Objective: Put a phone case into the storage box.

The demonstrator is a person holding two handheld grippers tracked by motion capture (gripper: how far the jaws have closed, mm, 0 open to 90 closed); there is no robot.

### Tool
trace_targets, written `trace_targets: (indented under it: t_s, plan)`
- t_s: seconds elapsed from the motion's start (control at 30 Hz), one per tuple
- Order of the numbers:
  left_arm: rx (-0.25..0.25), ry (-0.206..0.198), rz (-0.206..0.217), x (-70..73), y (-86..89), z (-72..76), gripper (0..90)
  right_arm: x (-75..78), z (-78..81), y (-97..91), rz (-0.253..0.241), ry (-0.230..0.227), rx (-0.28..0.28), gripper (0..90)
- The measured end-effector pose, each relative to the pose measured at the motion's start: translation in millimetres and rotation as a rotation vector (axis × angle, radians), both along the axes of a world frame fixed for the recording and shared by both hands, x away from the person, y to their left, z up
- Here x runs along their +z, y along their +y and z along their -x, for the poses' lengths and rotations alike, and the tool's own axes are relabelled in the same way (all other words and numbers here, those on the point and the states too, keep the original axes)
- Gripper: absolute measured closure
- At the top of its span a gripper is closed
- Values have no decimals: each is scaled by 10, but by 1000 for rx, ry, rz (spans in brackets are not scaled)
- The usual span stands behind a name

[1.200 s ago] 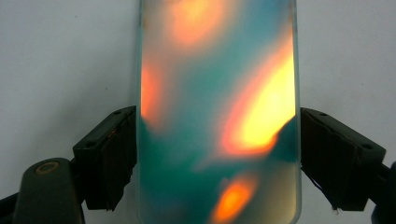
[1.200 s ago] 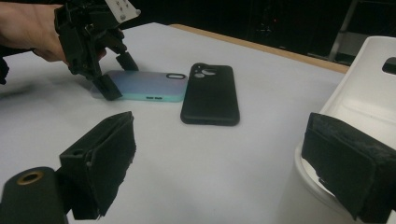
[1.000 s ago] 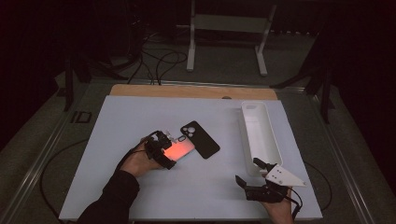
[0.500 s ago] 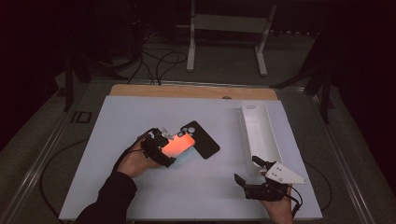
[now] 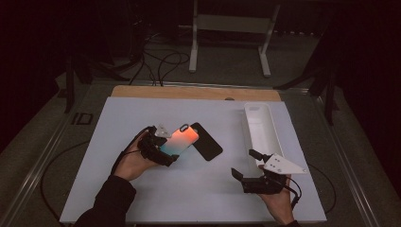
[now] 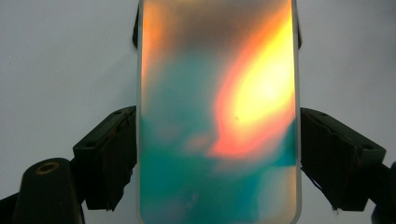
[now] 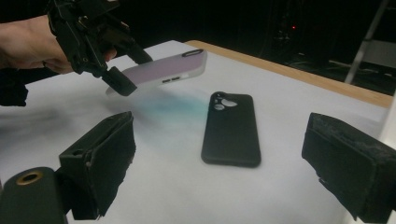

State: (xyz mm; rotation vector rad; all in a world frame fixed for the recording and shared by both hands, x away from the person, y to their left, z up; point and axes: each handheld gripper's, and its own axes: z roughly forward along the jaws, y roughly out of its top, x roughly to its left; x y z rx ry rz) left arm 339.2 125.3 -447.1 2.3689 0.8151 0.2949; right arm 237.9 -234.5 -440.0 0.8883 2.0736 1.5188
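Note:
A phone (image 5: 178,140) with a glowing orange and teal screen is lifted off the table, and my left gripper (image 5: 163,147) is shut on its long sides. In the left gripper view the phone (image 6: 218,112) sits between both pads (image 6: 112,154). From the right gripper view the phone (image 7: 163,72) is tilted, far end higher, with the left gripper (image 7: 93,32) on it. A black phone case (image 5: 206,141) lies flat beside it, camera cutout away from me; the case (image 7: 229,128) is clear of the phone. My right gripper (image 5: 245,166) is open at the front right, nothing between its pads (image 7: 102,154).
A long white tray (image 5: 261,127) stands at the right of the white table mat (image 5: 142,109). A wooden strip (image 5: 189,92) runs along the table's far edge. Beyond it are a metal stand (image 5: 229,23) and cables on the floor.
The left gripper has raised the lit phone and carried it slightly right, toward the black case. The right gripper has barely shifted.

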Motion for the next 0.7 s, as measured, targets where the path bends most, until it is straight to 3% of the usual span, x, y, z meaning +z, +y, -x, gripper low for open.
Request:
trace_targets:
  t_s: [0.27, 0.5, 0.7]
  plan:
    - [-2, -44, 89, 102, 31, 74, 167, 46, -74, 99, -1, 16, 13, 97]
    - [-8, -101, 171, 197, 14, 183, 167, 114, -154, 163, -47, 34, 24, 97]
    - [-26, -150, 230, 257, -38, 283, 167, 170, -206, 261, -52, 47, 49, 97]
